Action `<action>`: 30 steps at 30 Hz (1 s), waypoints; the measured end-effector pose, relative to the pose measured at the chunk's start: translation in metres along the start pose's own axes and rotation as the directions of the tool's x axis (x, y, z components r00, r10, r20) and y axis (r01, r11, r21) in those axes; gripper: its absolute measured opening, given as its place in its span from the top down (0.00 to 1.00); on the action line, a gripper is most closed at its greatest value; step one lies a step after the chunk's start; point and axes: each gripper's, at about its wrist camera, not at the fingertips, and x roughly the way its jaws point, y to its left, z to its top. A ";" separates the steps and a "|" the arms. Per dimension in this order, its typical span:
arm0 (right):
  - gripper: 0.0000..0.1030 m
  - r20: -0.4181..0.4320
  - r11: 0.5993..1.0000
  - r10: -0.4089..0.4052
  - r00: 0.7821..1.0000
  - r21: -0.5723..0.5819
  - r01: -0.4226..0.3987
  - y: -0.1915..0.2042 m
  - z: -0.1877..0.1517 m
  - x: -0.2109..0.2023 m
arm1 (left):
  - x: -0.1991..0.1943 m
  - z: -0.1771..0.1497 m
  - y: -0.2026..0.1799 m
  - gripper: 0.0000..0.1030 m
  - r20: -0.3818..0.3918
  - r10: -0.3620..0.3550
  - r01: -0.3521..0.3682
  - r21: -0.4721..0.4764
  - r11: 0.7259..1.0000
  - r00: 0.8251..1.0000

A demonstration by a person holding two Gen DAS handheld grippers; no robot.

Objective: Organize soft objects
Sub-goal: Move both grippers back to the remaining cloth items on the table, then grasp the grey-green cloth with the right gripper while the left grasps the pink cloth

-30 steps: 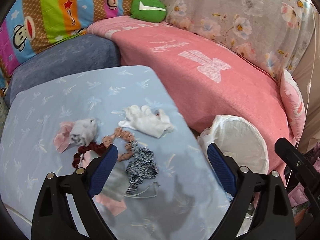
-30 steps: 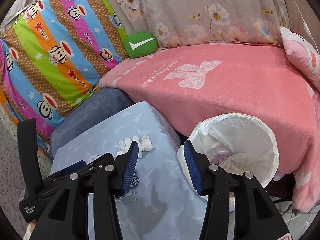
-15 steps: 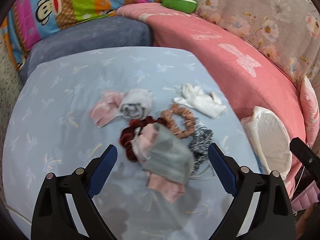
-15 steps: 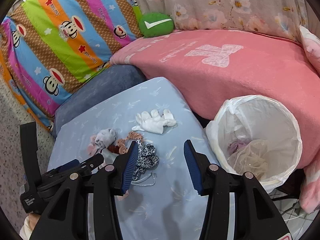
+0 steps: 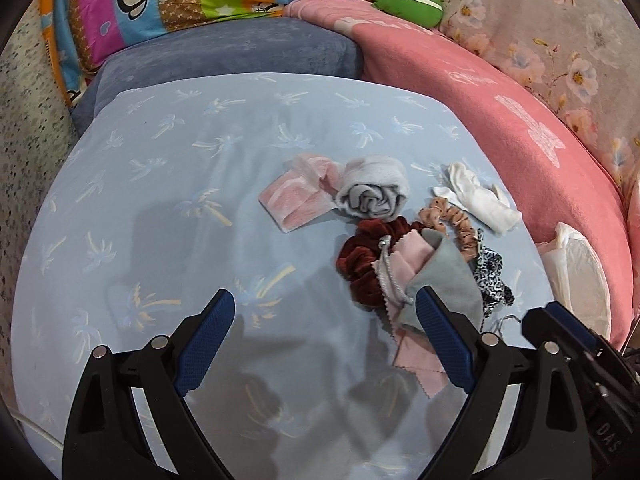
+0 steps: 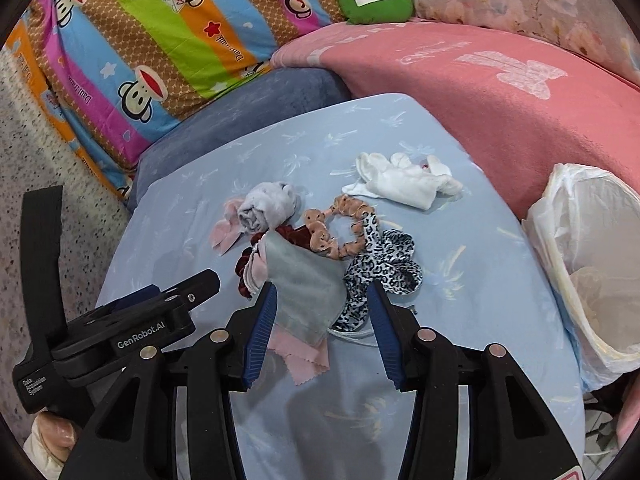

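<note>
surface: light blue palm-print sheet (image 5: 168, 184) | on it: pink cloth (image 5: 294, 200), rolled grey sock (image 5: 372, 194), white gloves (image 6: 404, 180), scrunchies (image 6: 340, 228), grey pouch (image 6: 308, 280) | clustered, touching

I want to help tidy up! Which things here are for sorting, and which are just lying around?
For the job:
grey cloth
leopard scrunchie
peach scrunchie
dark red scrunchie
white gloves
rolled grey sock
lined bin

Just lying about:
green cushion
pink blanket
monkey-print bedding
</note>
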 end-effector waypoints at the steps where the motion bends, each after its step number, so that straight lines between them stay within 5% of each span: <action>1: 0.57 -0.007 1.000 -0.001 1.000 -0.006 0.001 0.003 0.000 0.006 | 0.001 0.000 0.002 0.15 -0.001 0.001 -0.001 -0.002 1.000 1.000; 7: 0.68 -0.040 1.000 -0.013 0.999 -0.019 0.012 0.009 0.004 0.036 | 0.004 0.001 0.007 0.15 -0.004 0.006 -0.006 -0.008 1.000 1.000; 14: 0.99 -0.094 1.000 -0.003 0.996 0.006 0.004 0.001 0.000 0.058 | 0.008 0.000 0.009 0.15 -0.016 -0.002 0.001 -0.008 1.000 1.000; 23: 0.99 0.001 1.000 0.016 1.000 0.016 -0.016 -0.007 0.011 0.020 | 0.010 -0.006 -0.005 0.15 -0.029 -0.011 0.012 0.019 1.000 1.000; 30: 0.91 -0.049 1.000 0.012 0.999 -0.016 -0.013 -0.005 0.010 0.036 | 0.009 -0.009 -0.011 0.15 -0.029 0.001 0.000 0.032 0.999 1.000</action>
